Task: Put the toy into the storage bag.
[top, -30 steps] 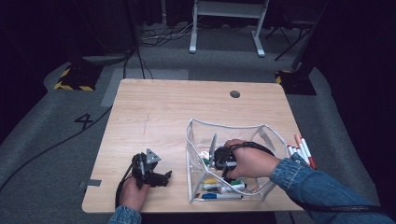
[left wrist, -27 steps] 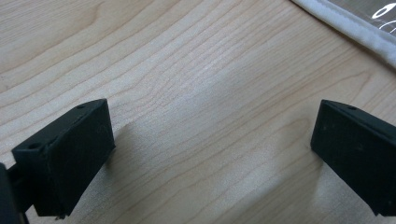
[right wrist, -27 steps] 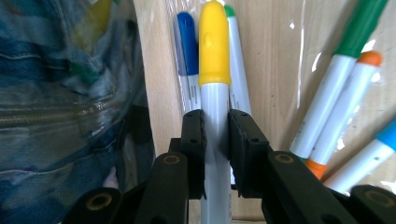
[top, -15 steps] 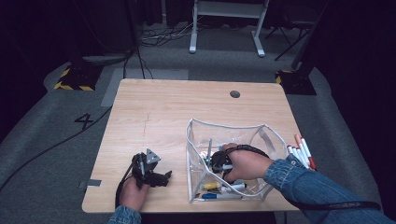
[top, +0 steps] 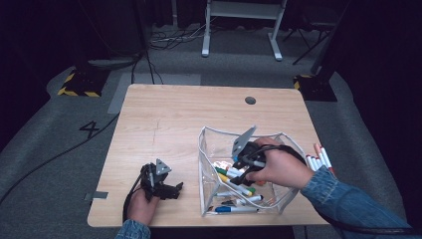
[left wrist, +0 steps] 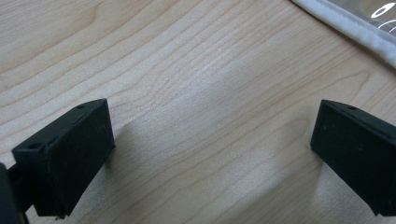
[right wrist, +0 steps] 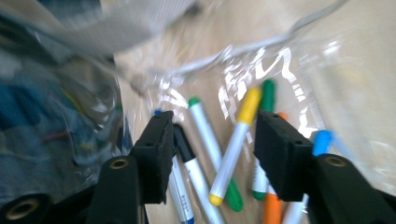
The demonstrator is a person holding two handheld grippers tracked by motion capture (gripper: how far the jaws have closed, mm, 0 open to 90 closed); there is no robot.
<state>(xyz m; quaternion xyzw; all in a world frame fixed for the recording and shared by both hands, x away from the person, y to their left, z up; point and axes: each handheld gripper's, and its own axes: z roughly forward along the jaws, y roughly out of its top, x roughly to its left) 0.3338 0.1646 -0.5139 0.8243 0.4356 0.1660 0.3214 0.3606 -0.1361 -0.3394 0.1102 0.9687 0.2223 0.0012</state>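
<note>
Fingers (left wrist: 70,154) of the left gripper (top: 166,189) stand spread wide over bare wood, holding nothing, low on the surface (top: 174,119) just left of the clear pouch (top: 209,149). Inside that pouch, the right gripper (top: 244,172) has just been opening; its fingers (right wrist: 156,149), pressed together a second ago, now stand apart with nothing between them, above the pile of markers (top: 234,181). I judge a marker was just dropped in. More markers (top: 318,159) wait on the surface just right of the pouch.

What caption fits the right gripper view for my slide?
Open right tool above loose markers inside the clear bag, jaws just opened, nothing held between them.
</note>
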